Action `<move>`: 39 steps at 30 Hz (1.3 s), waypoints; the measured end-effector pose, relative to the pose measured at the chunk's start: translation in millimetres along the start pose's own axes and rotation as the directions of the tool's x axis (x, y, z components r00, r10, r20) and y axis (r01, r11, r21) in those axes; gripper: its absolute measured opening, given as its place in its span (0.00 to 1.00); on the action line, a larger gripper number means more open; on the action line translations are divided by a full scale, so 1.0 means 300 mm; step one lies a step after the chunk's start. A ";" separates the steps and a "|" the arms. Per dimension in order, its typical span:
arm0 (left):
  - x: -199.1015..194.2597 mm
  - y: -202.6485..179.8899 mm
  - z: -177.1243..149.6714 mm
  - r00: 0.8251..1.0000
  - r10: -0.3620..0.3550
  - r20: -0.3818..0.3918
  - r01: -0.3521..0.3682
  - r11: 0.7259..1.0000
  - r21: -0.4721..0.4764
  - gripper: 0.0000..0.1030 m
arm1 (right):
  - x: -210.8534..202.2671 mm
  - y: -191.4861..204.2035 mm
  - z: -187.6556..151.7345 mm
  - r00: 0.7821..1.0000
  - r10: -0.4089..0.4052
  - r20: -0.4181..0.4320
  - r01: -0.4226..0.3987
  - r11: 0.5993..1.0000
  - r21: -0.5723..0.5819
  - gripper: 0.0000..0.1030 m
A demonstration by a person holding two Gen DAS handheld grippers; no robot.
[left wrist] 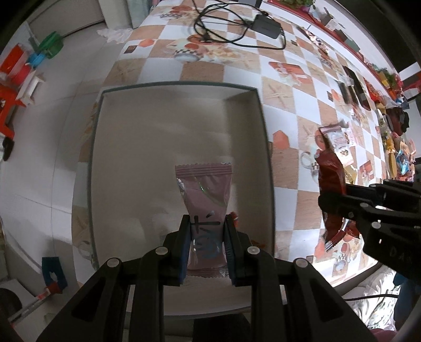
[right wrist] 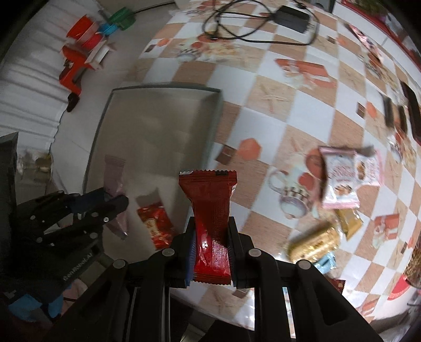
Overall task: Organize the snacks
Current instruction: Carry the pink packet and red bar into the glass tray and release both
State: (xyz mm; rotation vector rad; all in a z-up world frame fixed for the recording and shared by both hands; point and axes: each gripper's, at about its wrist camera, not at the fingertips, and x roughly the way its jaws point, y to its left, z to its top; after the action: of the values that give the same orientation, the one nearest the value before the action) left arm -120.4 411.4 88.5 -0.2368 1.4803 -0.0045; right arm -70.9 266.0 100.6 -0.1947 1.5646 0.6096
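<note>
My left gripper (left wrist: 208,223) is shut on a mauve snack packet (left wrist: 204,192) and holds it over the shallow grey-rimmed box (left wrist: 259,110). My right gripper (right wrist: 211,226) is shut on a red snack packet (right wrist: 210,202) above the table just right of the box (right wrist: 217,110). A red patterned packet (right wrist: 155,225) lies inside the box at its near end. In the left wrist view the right gripper (left wrist: 334,202) shows at the right with the red packet (left wrist: 330,173). In the right wrist view the left gripper (right wrist: 115,202) shows at the left with the mauve packet (right wrist: 114,173).
Loose snacks lie on the checkered tablecloth to the right: pink packets (right wrist: 350,173), gold packets (right wrist: 315,243), a light blue one (right wrist: 325,263). A black power adapter (left wrist: 265,25) with cables lies at the far end. Red and green items (right wrist: 81,52) sit on the floor at left.
</note>
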 end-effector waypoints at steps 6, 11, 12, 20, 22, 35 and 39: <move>0.012 0.045 -0.017 1.000 0.006 -0.009 -0.007 1.000 -0.027 0.25 | 0.033 0.082 0.023 1.000 0.006 -0.016 -0.007 0.999 -0.039 0.21; 0.022 0.069 -0.029 1.000 0.010 -0.015 -0.010 0.999 -0.038 0.25 | 0.060 0.121 0.040 0.999 0.007 -0.032 -0.009 0.998 -0.059 0.21; 0.024 0.074 -0.031 1.000 0.010 -0.018 -0.011 0.999 -0.041 0.25 | 0.065 0.129 0.042 0.999 0.007 -0.034 -0.009 0.998 -0.062 0.21; 0.045 0.100 -0.048 0.999 0.016 -0.040 -0.018 0.999 -0.047 0.25 | 0.108 0.175 0.062 0.998 0.011 -0.055 -0.015 0.997 -0.075 0.21; 0.050 0.103 -0.052 0.999 0.017 -0.044 -0.019 0.999 -0.045 0.25 | 0.121 0.187 0.064 0.998 0.011 -0.061 -0.016 0.997 -0.078 0.21; 0.095 0.110 -0.057 0.997 0.025 -0.076 -0.029 0.999 -0.041 0.25 | 0.167 0.212 0.089 0.996 0.007 -0.087 -0.014 0.997 -0.075 0.21; 0.104 0.109 -0.053 0.996 0.027 -0.083 -0.030 0.999 -0.043 0.25 | 0.185 0.220 0.094 0.995 0.009 -0.097 -0.016 0.997 -0.074 0.21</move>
State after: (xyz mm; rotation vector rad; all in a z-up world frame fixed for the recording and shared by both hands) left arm -137.8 436.4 51.5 -0.2535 1.5673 0.0415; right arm -83.7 348.4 65.1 -0.2746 1.6378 0.6777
